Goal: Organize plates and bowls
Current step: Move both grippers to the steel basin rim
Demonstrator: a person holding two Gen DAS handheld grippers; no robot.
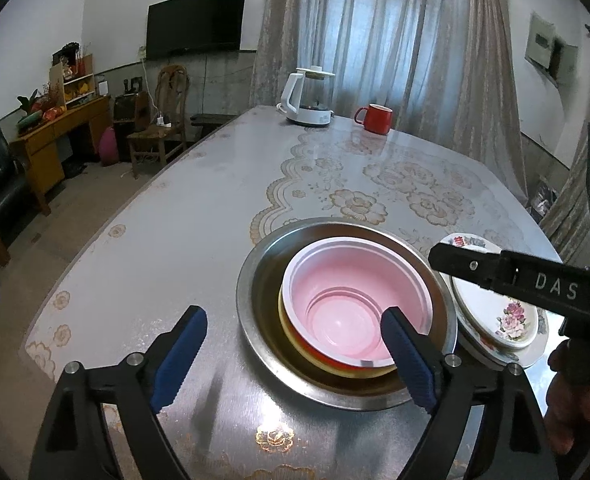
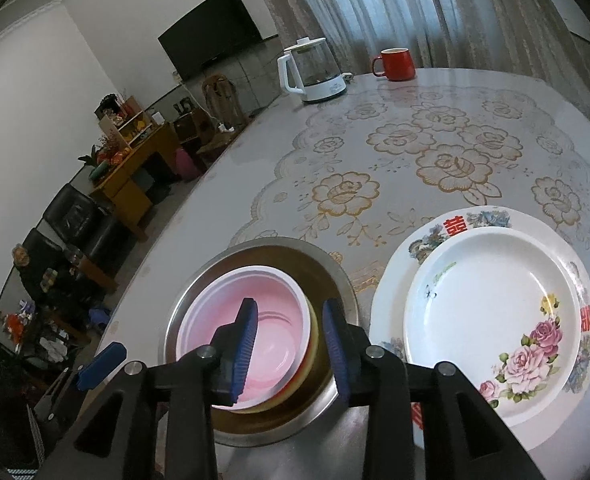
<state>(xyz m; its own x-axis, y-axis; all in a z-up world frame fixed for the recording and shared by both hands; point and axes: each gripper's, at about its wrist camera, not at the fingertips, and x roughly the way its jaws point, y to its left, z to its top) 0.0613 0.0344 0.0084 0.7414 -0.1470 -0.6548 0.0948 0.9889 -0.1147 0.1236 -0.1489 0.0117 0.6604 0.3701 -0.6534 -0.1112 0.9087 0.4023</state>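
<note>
Two tongs (image 1: 295, 356) (image 2: 291, 354) spread, empty, pink bowl (image 1: 351, 300) nested in steel basin (image 1: 251, 300) just beyond, plates (image 2: 491, 320) beside.

- Pale pink round plastic bowl (image 2: 251, 320) between the blue-padded right tongs (image 2: 291, 354).
- White round ceramic plate (image 2: 491, 312), pink roses, right of them.
- Gold-rose patterned bench (image 2: 415, 152) beyond.

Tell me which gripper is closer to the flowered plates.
Right. The right gripper hangs over the pink bowl's near-side rim, next to the flowered plates; the left gripper sits farther away.
</note>
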